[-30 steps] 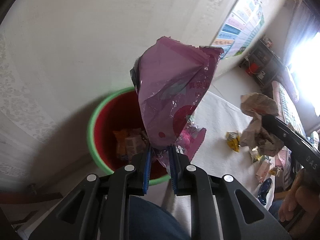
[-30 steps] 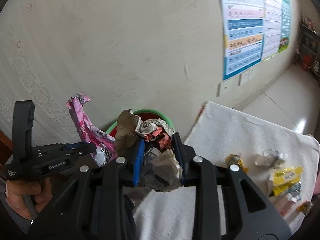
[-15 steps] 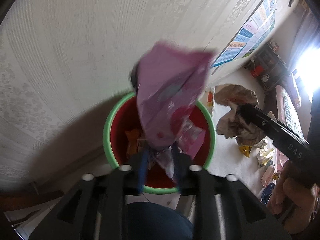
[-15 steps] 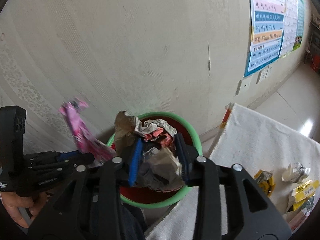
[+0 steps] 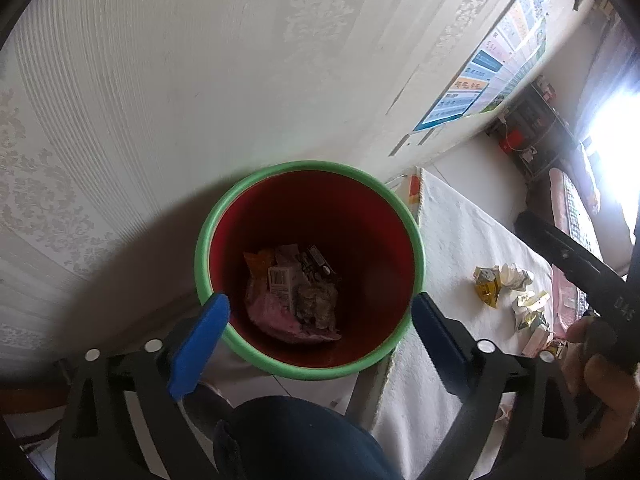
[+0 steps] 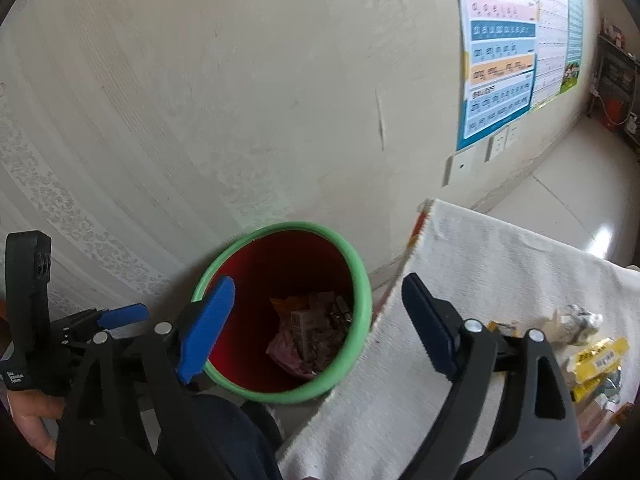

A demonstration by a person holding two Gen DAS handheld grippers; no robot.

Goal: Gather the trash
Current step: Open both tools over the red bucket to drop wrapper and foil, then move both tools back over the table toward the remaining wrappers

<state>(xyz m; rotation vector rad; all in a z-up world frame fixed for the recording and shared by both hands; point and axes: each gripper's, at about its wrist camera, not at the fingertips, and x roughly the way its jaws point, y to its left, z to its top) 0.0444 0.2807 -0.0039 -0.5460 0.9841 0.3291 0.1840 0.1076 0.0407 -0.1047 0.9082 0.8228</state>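
Note:
A red bin with a green rim (image 5: 256,188) stands by the wall; it also shows in the right wrist view (image 6: 360,280). Inside lie a pink wrapper (image 5: 276,316), crumpled paper (image 5: 316,304) and other trash (image 6: 308,332). My left gripper (image 5: 320,320) is open and empty above the bin. My right gripper (image 6: 316,304) is open and empty above it too. Loose trash (image 5: 504,284) lies on the white table; it shows in the right wrist view (image 6: 592,356) as well.
The white cloth-covered table (image 6: 480,272) sits right of the bin. A patterned wall (image 5: 200,60) with a poster (image 6: 512,48) is behind. A dark knee (image 5: 296,440) is below the grippers. A shelf (image 5: 536,128) stands far right.
Both grippers moved over the bin and opened. The pink wrapper and the crumpled paper dropped from them into the bin.

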